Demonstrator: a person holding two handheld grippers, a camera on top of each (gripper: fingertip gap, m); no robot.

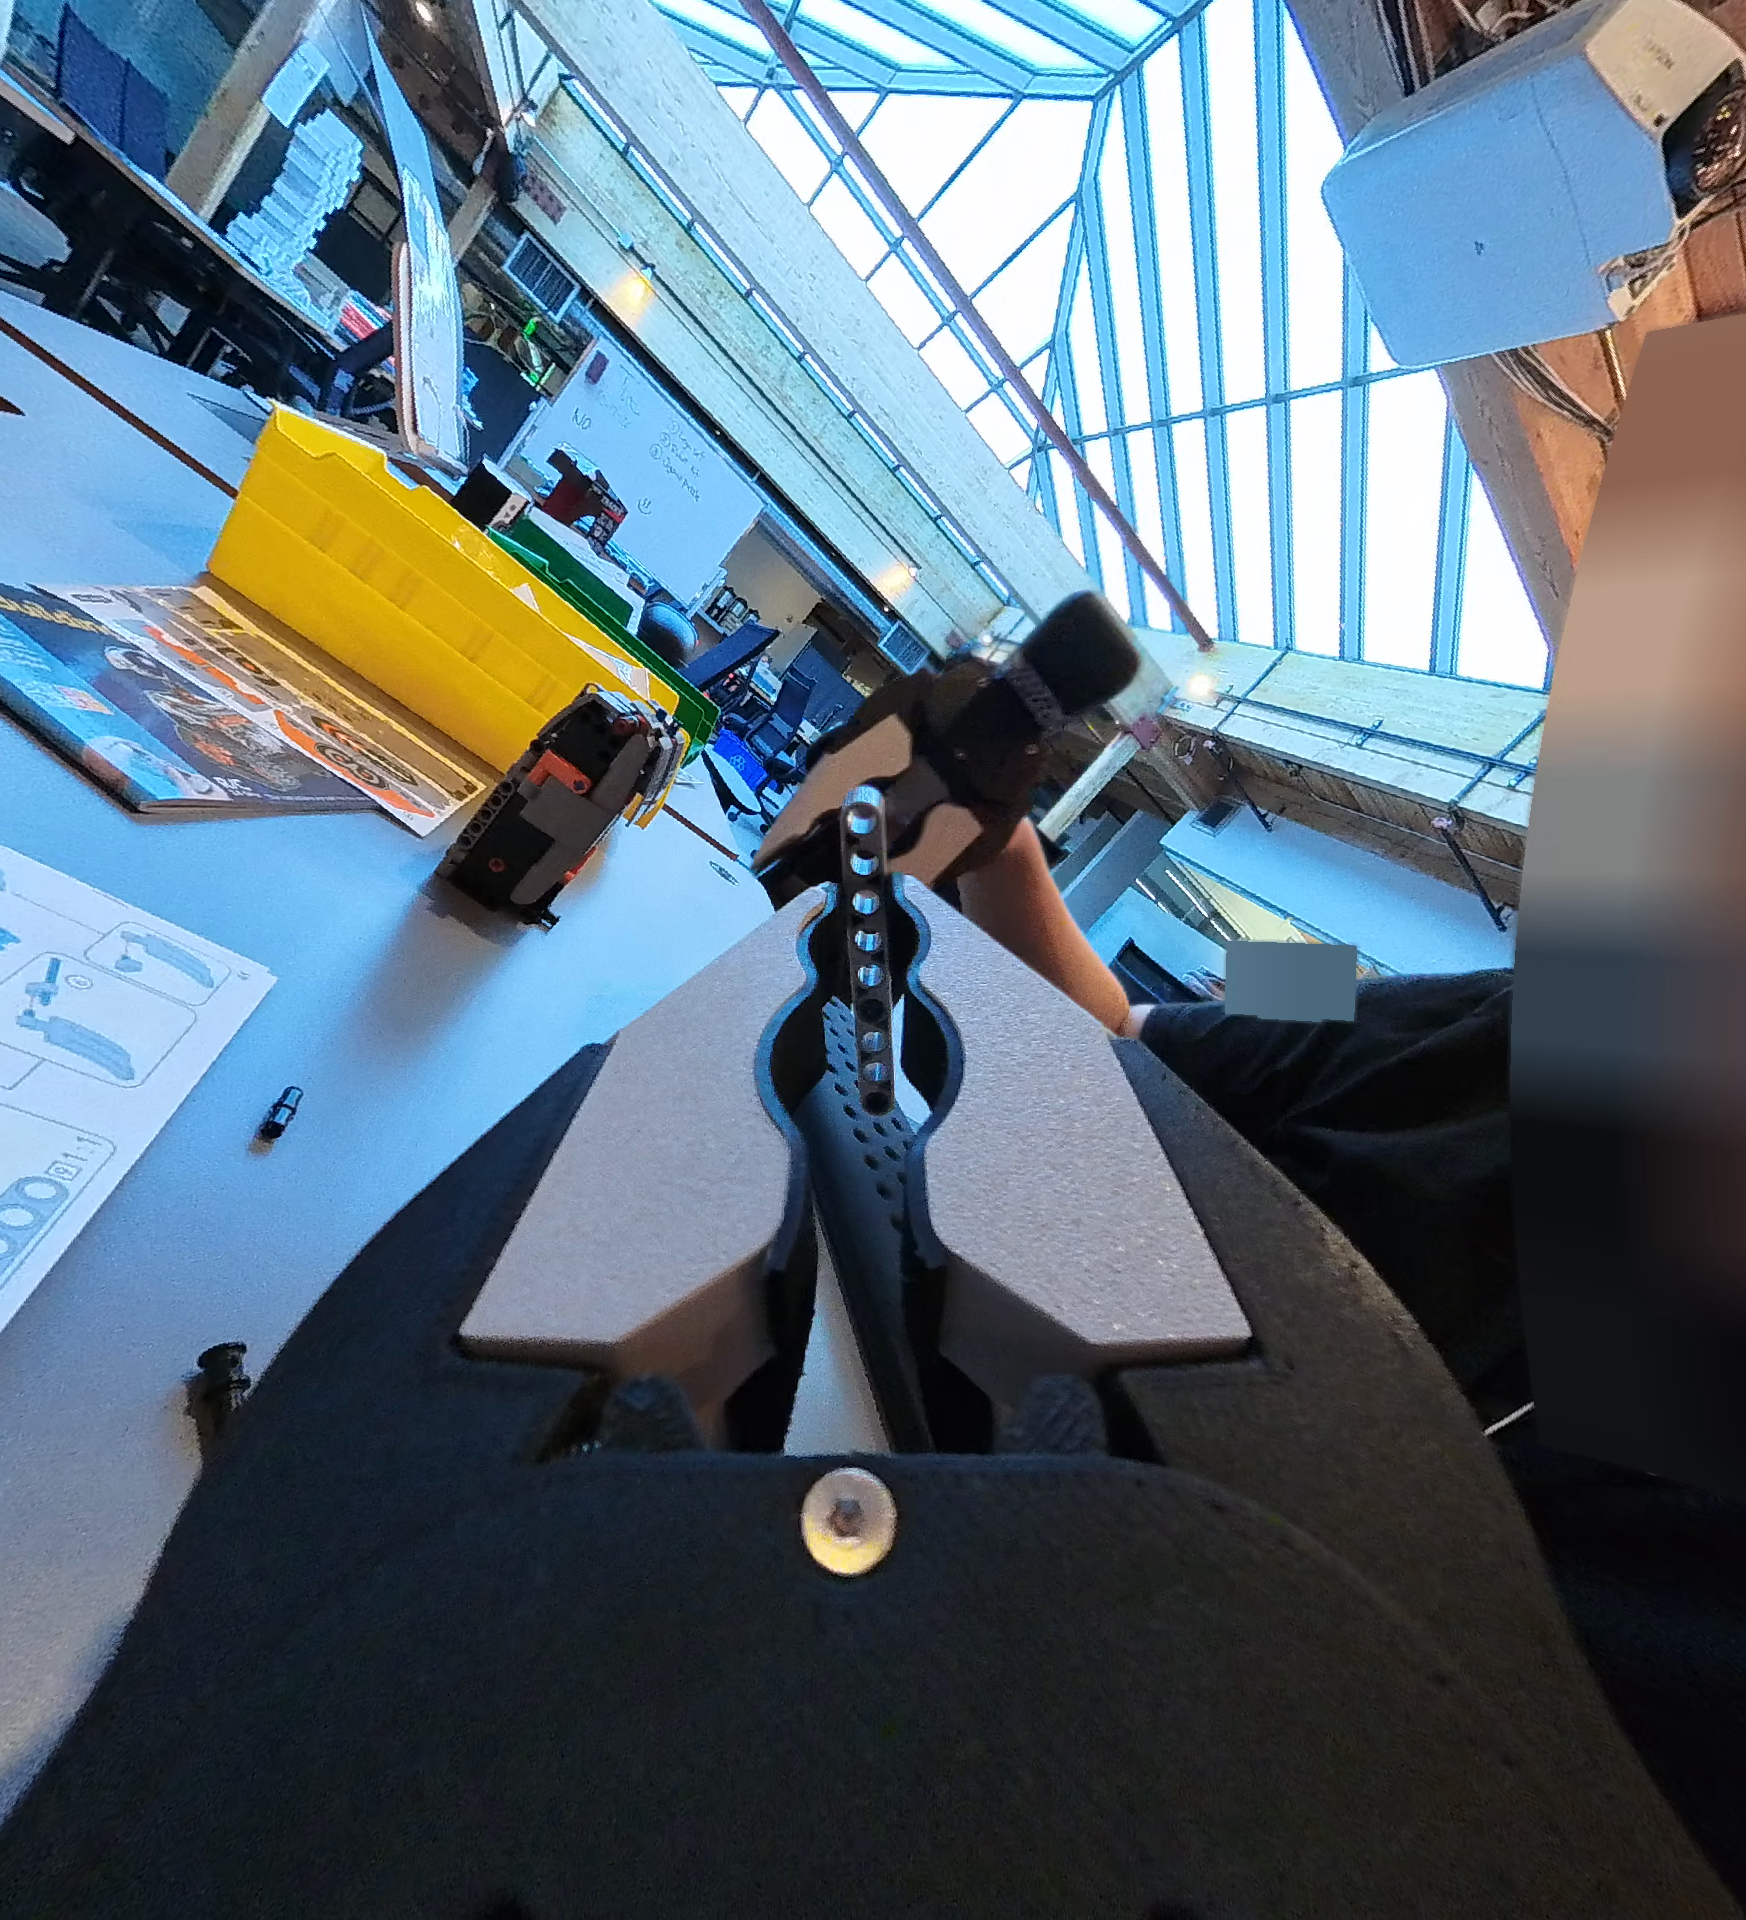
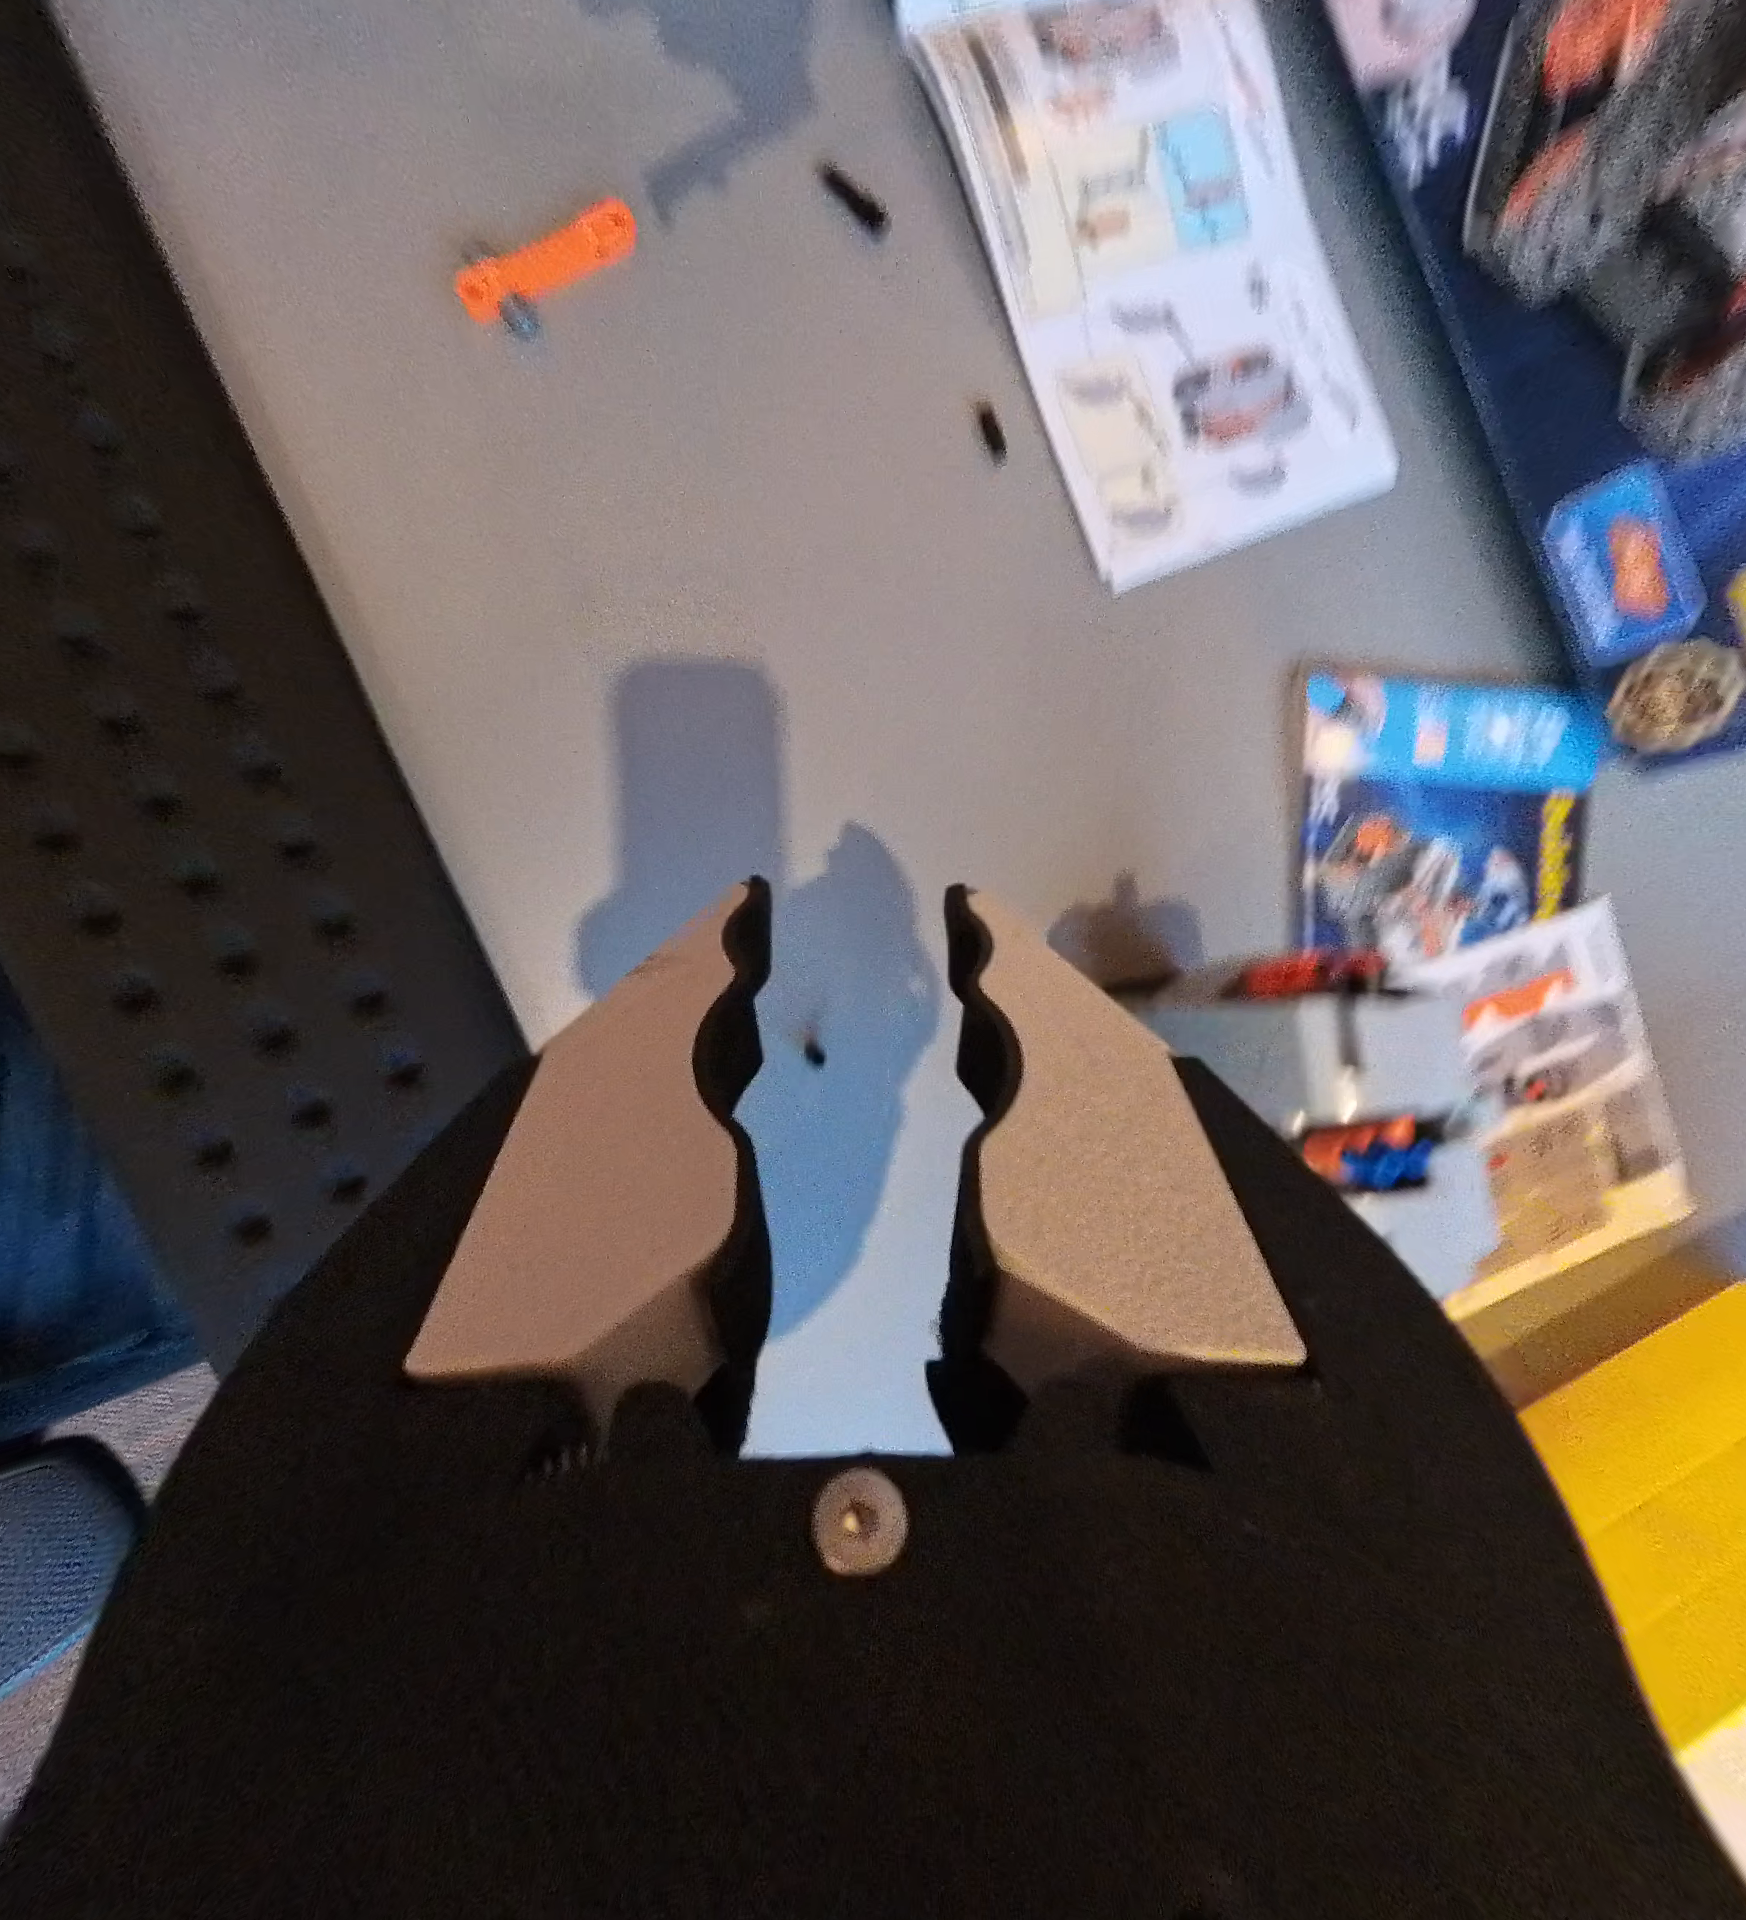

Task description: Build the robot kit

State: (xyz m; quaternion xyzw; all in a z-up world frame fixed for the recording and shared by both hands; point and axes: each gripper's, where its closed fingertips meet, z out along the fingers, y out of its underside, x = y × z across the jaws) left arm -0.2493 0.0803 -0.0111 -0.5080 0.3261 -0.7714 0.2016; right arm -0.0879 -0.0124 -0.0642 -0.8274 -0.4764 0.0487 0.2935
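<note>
Left gripper (image 1: 861, 914) was clamped on a grey beam with holes (image 1: 867, 951), sticking up past the fingertips, lifted off the grey table (image 1: 349, 935). Beyond the beam: right gripper (image 1: 874, 805), seen from outside. Left of the beam: a small black-and-orange block model (image 1: 557, 800), yellow bin (image 1: 401, 592), instruction sheet (image 1: 38, 1060), loose black pin (image 1: 279, 1112). Right gripper (image 2: 858, 914) had its jaws narrowly parted, empty, above the table (image 2: 744, 520) near a black pin (image 2: 813, 1049); orange beam (image 2: 545, 260) farther off.

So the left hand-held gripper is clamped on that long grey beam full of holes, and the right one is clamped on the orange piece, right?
Not quite. In the right wrist view the right hand-held gripper is open and empty; the orange piece lies apart on the table. The left hand-held gripper does grip the beam.
</note>
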